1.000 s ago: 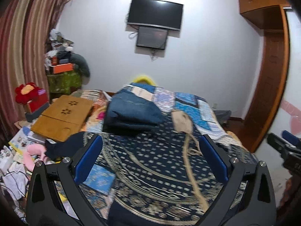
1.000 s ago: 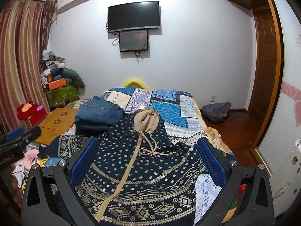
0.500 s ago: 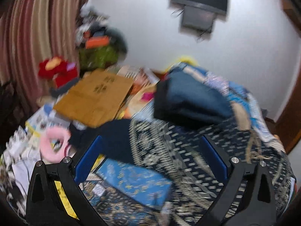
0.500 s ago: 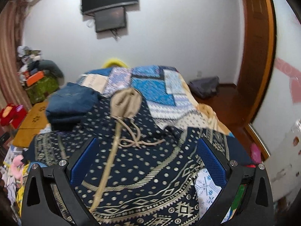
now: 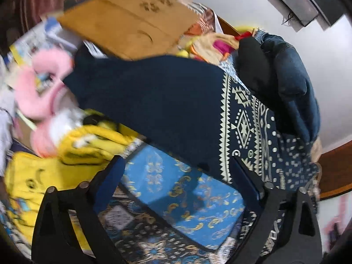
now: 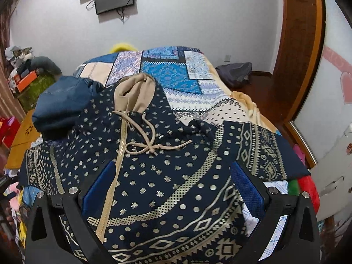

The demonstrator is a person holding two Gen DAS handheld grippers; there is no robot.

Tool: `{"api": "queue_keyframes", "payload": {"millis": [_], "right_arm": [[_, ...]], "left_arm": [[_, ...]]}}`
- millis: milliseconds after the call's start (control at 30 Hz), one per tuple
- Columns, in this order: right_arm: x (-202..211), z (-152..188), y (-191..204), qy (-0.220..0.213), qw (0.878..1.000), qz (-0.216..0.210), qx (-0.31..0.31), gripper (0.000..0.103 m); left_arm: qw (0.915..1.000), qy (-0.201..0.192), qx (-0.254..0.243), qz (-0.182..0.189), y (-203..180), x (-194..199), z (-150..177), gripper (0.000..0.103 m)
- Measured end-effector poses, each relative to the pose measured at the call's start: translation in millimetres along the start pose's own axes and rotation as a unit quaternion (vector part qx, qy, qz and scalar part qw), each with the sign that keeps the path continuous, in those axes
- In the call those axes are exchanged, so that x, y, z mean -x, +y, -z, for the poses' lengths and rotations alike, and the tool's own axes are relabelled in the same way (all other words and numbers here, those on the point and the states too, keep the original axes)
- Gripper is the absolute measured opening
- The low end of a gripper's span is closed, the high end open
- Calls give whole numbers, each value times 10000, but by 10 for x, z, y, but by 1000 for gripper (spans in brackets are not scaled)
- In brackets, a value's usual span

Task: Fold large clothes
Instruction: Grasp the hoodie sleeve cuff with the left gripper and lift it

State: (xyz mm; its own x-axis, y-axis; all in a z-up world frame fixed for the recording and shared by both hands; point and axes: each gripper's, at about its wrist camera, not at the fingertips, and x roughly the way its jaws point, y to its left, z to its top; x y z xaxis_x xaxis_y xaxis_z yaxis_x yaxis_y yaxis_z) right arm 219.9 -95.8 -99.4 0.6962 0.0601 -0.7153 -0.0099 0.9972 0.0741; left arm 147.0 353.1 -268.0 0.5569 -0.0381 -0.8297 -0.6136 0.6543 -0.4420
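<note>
Both tongs (image 5: 176,176) (image 6: 172,181) agape, empty.

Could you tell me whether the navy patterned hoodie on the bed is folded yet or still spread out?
Spread out: the hoodie lies flat, front up, with one sleeve extended sideways.

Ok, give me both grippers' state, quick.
Left gripper: open, holding nothing, over the hoodie sleeve.
Right gripper: open, holding nothing, over the hoodie front.

Black hand-held gripper (image 6: 172,183) frames, blue pads (image 6: 247,186), silver screws.
</note>
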Motion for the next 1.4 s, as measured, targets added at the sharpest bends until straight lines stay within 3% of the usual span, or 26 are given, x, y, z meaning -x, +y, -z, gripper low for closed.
{"api": "queue_keyframes", "payload": {"millis": [133, 233, 333, 400, 467, 567, 667, 767, 967, 1067, 1167, 1267, 1400], "right_arm": [[-76, -5, 99, 54, 9999, -49, 131, 103], [-116, -5, 170, 104, 9996, -96, 245, 103], [-104, -4, 232, 79, 9993, -165, 323, 103], [-89, -11, 262, 55, 9991, -194, 377, 103], [-71, -13, 294, 29, 9988, -207, 444, 103], [-59, -15, 311, 25, 9985, -218, 507, 103], [-29, -16, 302, 6, 9985, -256, 493, 103], [15, -17, 274, -27, 9985, -312, 452, 103], [88, -82, 206, -153, 9977, -528, 404, 103], [110, -135, 194, -215, 9966, -668, 442, 103], [133, -134, 173, -295, 9958, -710, 496, 103], [115, -92, 108, -263, 9955, -767, 480, 103], [40, -7, 0, -14, 9956, -817, 449, 103]], "left_arm": [[9978, 172, 242, 585, 20, -137, -53, 89], [9947, 230, 365, 936, 57, -302, -157, 76], [9965, 105, 454, 691, 83, -351, -270, 52], [9992, -132, 253, 264, 7, -265, -312, 22], [9994, -286, -5, -175, -81, -183, -340, 9], [9936, -657, -611, -679, -355, 39, -308, 6], [9794, -1206, -1323, -939, -759, 323, -261, 4], [9657, -1665, -1850, -742, -1238, 626, -216, 3], [9403, -1999, -2732, 363, -2209, 1007, -18, 3], [9288, -1804, -3112, 890, -2640, 1028, 228, 3], [9236, -1249, -3355, 1369, -3010, 834, 502, 3], [9174, -677, -3647, 1441, -3304, 489, 870, 3], [9012, 196, -4168, 1171, -3461, -57, 1483, 3]]}}
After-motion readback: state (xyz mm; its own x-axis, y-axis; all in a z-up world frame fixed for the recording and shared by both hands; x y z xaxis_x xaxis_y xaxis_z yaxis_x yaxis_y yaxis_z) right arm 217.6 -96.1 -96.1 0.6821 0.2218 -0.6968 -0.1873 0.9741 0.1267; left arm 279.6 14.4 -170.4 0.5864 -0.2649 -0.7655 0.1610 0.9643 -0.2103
